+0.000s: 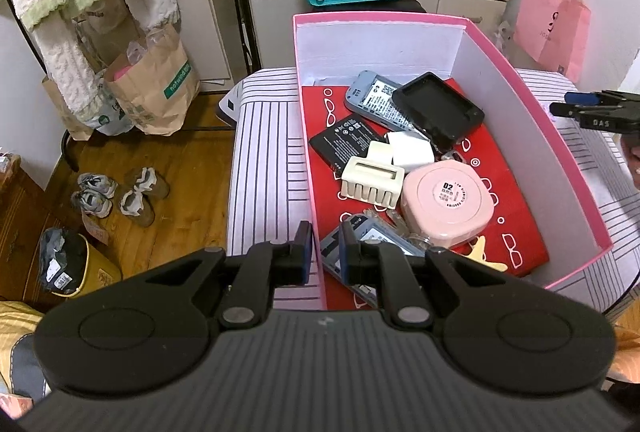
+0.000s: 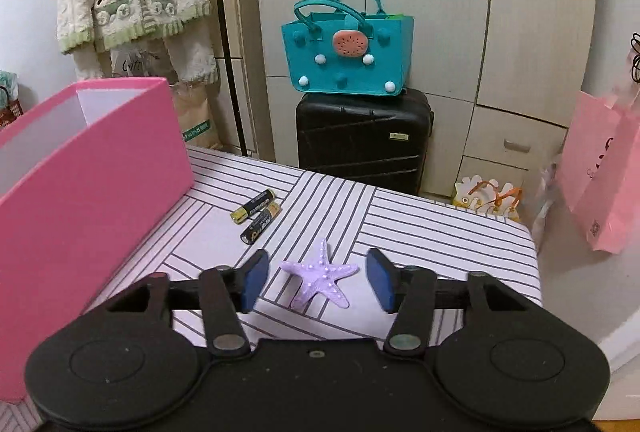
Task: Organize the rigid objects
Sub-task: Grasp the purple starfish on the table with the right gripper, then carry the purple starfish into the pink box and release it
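Note:
A pink box (image 1: 532, 103) stands on the striped table and holds a pink round case (image 1: 446, 201), a cream holder (image 1: 372, 183), a black battery (image 1: 344, 141), phones and a black tray (image 1: 438, 109). My left gripper (image 1: 325, 252) is shut on the box's near-left wall (image 1: 310, 151), one finger on each side of it. In the right wrist view the box (image 2: 88, 187) is on the left. My right gripper (image 2: 316, 280) is open, with a purple starfish (image 2: 320, 278) on the table between its fingers. Two black batteries (image 2: 258, 213) lie just beyond it. The right gripper also shows in the left wrist view (image 1: 596, 109).
The striped table (image 2: 440, 232) ends at the right and far sides. A teal bag (image 2: 348, 51) sits on a black suitcase (image 2: 364, 139) behind the table. A pink paper bag (image 2: 604, 175) hangs at the right. Paper bags (image 1: 152, 87) and shoes (image 1: 116, 191) are on the floor at the left.

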Demonstrator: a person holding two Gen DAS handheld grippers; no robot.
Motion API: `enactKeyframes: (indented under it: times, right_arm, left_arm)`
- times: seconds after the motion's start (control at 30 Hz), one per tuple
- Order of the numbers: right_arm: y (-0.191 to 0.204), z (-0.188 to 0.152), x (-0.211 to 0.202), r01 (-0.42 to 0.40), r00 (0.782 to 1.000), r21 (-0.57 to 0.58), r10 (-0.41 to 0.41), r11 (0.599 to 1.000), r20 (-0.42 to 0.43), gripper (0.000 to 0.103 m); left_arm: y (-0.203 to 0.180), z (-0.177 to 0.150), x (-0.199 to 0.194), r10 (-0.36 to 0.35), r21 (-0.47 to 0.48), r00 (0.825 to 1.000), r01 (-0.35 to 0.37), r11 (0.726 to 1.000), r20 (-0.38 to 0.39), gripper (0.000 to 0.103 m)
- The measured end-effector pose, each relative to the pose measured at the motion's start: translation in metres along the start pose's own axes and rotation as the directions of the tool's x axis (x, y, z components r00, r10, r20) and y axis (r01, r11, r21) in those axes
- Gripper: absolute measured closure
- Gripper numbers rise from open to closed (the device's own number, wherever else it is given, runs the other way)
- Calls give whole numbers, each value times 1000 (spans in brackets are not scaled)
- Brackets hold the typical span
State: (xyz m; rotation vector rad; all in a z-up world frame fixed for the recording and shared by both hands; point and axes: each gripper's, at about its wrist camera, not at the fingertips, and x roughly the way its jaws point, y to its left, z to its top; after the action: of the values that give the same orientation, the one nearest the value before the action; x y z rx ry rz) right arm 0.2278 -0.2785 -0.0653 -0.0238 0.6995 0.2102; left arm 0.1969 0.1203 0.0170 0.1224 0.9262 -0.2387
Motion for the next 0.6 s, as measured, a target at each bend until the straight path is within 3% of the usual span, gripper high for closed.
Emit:
enactKeyframes:
  times: [0.33,0.5,0.6]
  right_arm:
    - [3,-12,28,27,998,56,-24,998,-53,30]
    - [8,-12,35,62,998,12,-62,998,-18,18]
    - [2,-10,37,45,998,43,-44,998,-34,19]
  left_arm:
    - [2,1,1,-14,7,1000,14,1000,-6,91]
    - [2,1,1,-16,7,1000,16,1000,-6,91]
    - [2,1,1,-16,7,1000,16,1000,-4,91]
